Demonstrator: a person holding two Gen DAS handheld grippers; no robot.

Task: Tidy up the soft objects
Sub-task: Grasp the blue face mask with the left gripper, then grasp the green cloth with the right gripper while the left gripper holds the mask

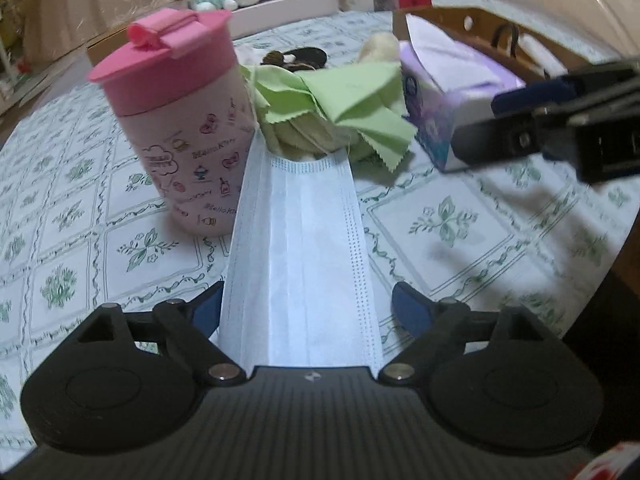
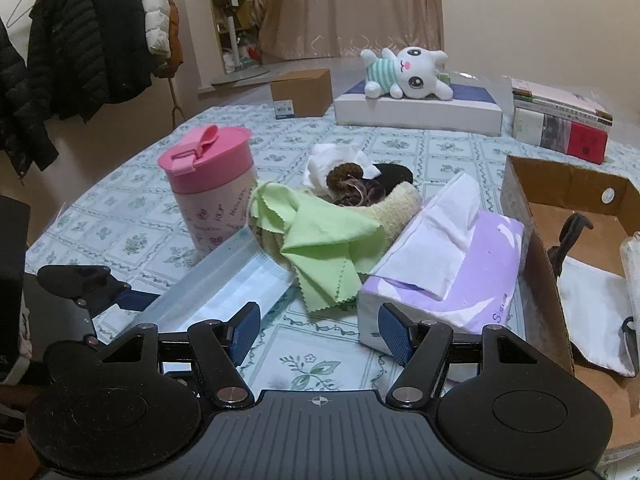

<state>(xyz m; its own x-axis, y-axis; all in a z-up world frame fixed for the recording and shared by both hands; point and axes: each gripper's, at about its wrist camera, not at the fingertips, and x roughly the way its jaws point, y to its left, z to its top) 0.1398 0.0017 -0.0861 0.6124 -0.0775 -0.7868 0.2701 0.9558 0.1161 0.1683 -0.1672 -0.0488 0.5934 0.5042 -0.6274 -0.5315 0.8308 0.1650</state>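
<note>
While only the right wrist view shows the cardboard box (image 2: 532, 240), both show the face mask (image 1: 300, 248) pointing lengthwise at the basket (image 2: 400, 204), between the left gripper's (image 1: 306, 304) spread jaws; the right gripper (image 2: 320, 330) gapes empty.

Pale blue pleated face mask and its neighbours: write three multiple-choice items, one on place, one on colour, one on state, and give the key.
1. Where does the pale blue pleated face mask lie?
A. in the brown cardboard box
B. on the floral tablecloth, between the left gripper's fingers
C. on the plush rabbit

2. What colour is the lid of the patterned tumbler?
A. pink
B. green
C. black

3. How do the fingers of the left gripper stand?
A. clamped on the mask
B. closed on the tumbler
C. spread, pads clear of the mask

Key: B, the mask runs along the tablecloth between both fingers; A, the lid is plainly pink; C, a gap shows between the right-hand finger and the mask.
</note>
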